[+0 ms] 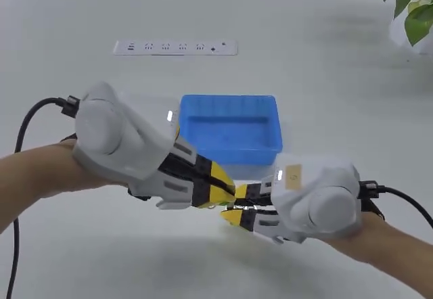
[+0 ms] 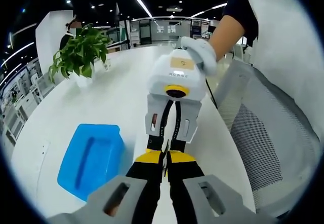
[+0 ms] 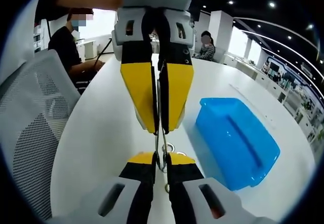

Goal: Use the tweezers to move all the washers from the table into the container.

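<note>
The thin metal tweezers (image 3: 161, 133) run between my two grippers, which face each other tip to tip. My left gripper (image 1: 226, 192) is shut on them from the left, and its yellow jaws hang down in the right gripper view. My right gripper (image 1: 234, 215) is shut on the tweezers' other end, and its own yellow tips (image 3: 161, 159) pinch the metal. In the left gripper view, my left gripper (image 2: 164, 158) meets the right gripper (image 2: 166, 142) head on. Two small washers (image 3: 170, 146) (image 3: 167, 187) lie on the white table under the jaws. The blue container (image 1: 230, 133) sits just behind the grippers and looks empty.
A white power strip (image 1: 176, 47) lies at the back of the table. A potted plant (image 1: 409, 1) stands at the far right corner. A mesh chair (image 2: 268, 143) is at the table's near edge. People sit in the background (image 3: 68, 41).
</note>
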